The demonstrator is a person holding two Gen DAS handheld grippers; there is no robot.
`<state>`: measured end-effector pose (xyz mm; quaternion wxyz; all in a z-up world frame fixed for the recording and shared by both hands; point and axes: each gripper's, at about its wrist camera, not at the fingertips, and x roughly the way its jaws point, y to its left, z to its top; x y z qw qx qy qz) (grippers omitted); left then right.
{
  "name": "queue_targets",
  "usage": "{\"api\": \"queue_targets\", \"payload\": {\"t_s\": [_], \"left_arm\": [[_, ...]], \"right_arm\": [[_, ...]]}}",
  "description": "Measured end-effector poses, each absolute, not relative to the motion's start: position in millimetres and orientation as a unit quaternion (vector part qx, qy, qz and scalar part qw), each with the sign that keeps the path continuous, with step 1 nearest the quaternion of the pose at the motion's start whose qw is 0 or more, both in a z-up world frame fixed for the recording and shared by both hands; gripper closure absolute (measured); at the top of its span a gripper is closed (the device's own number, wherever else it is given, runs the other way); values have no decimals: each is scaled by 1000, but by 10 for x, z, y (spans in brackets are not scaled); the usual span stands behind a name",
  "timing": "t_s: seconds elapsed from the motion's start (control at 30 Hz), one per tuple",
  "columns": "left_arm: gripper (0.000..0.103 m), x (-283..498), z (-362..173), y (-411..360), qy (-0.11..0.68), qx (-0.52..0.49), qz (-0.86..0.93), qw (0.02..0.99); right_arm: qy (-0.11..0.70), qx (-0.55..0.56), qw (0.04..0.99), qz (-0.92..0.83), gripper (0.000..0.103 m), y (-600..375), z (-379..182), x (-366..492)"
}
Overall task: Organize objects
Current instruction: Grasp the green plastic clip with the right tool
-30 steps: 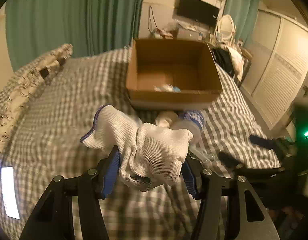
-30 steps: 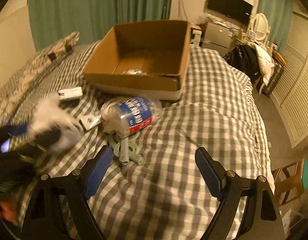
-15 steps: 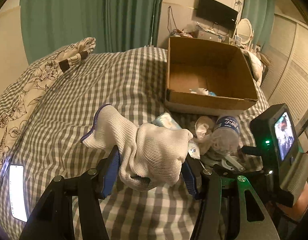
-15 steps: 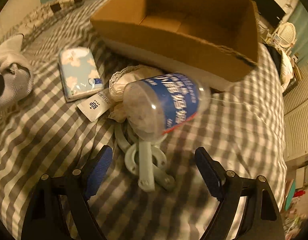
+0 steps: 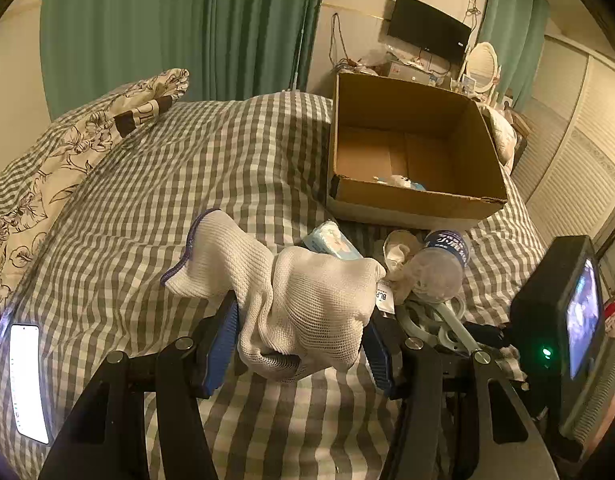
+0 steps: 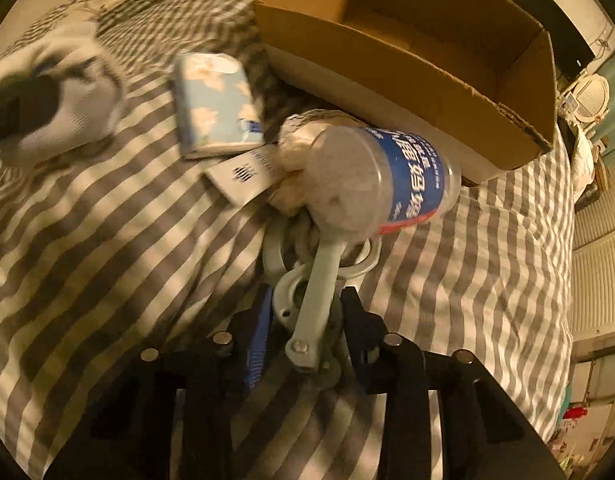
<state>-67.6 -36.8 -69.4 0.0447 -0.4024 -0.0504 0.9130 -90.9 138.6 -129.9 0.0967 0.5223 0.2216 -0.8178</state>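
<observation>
From the left wrist, our left hand-held gripper [image 5: 299,344] clamped the white knit glove [image 5: 303,296], held above the checked bed [image 5: 147,208], short of the cardboard box [image 5: 411,200]. A tissue pack [image 5: 331,240] and a plastic bottle [image 5: 439,264] lay just before the box.

From the right wrist, our right hand-held gripper [image 6: 307,320] had closed narrowly on the grey metal tool [image 6: 319,280], whose far end lay under the bottle [image 6: 371,180], near the box [image 6: 427,92].

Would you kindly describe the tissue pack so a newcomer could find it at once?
Start at the open cardboard box on the checked bedspread. Just before its near wall lies the tissue pack, beside the blue-labelled plastic bottle. It alone is flat, rectangular and pale blue with white clouds.
</observation>
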Motion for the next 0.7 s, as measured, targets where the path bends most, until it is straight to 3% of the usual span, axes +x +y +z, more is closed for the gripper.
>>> {"api": "queue_targets", "payload": {"t_s": [0.33, 0.7], "left_arm": [[45, -501, -439, -373, -54, -385, 920, 45], [45, -674, -4, 3, -28, -348, 934, 73]], "right_arm": [[194, 477, 99, -852, 72, 1468, -774, -581], [162, 370, 102, -909, 74, 1660, 195, -484]]}}
